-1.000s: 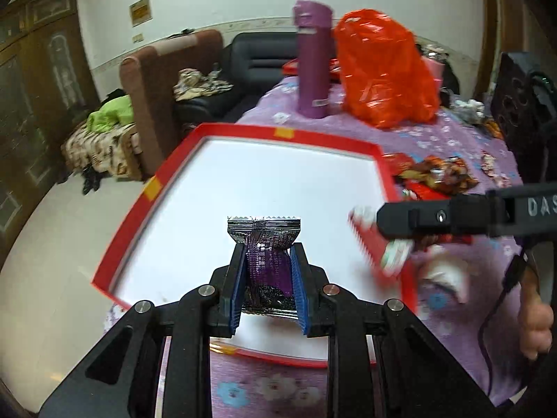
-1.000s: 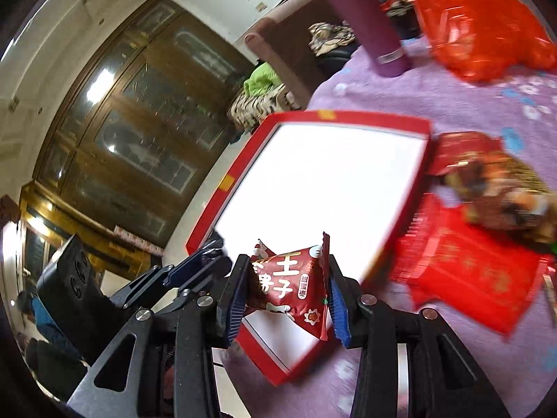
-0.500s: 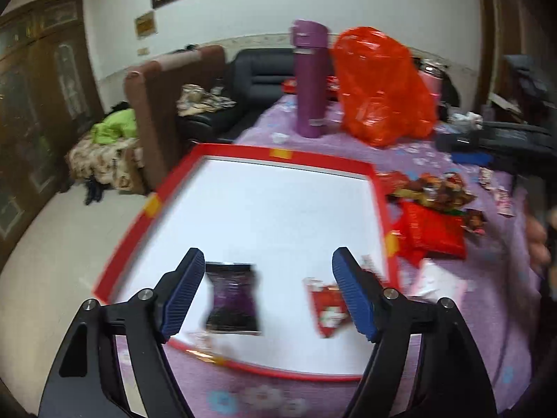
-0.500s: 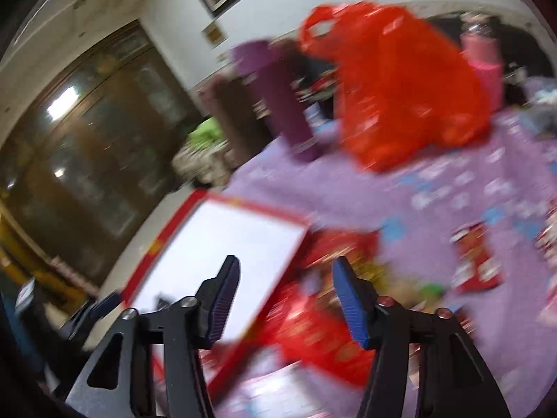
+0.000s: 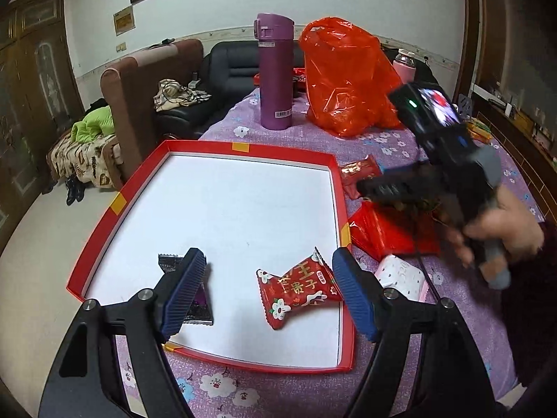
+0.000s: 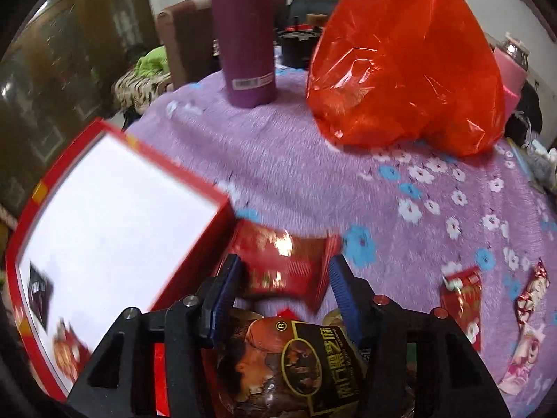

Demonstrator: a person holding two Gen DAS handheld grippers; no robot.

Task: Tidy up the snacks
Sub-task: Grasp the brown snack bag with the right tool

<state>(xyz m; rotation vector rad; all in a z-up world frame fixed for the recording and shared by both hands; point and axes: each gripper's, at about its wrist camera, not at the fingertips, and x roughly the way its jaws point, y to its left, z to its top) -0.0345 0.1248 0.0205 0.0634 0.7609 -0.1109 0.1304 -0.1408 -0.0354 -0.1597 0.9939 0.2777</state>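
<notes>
The left tool [image 5: 268,287] is wide open and holds nothing. Under it, a red candy packet [image 5: 300,286] and a dark purple packet [image 5: 198,299] lie in the red-rimmed white tray [image 5: 118,205]. The right tool [image 6: 283,287] is open around another red packet [image 6: 289,261] on the counter [image 6: 313,160].

White tray floor [image 5: 243,209] mostly bare, two packets near front – purple flask [image 5: 275,73], orange bag [image 5: 344,76] behind

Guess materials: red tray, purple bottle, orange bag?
Red tray: looks like cardboard, matte, with thin folded walls and taped corners. Purple bottle: probably painted metal with a satin sheen, though plastic is possible. Orange bag: thin translucent plastic film, glossy and crinkled.
</notes>
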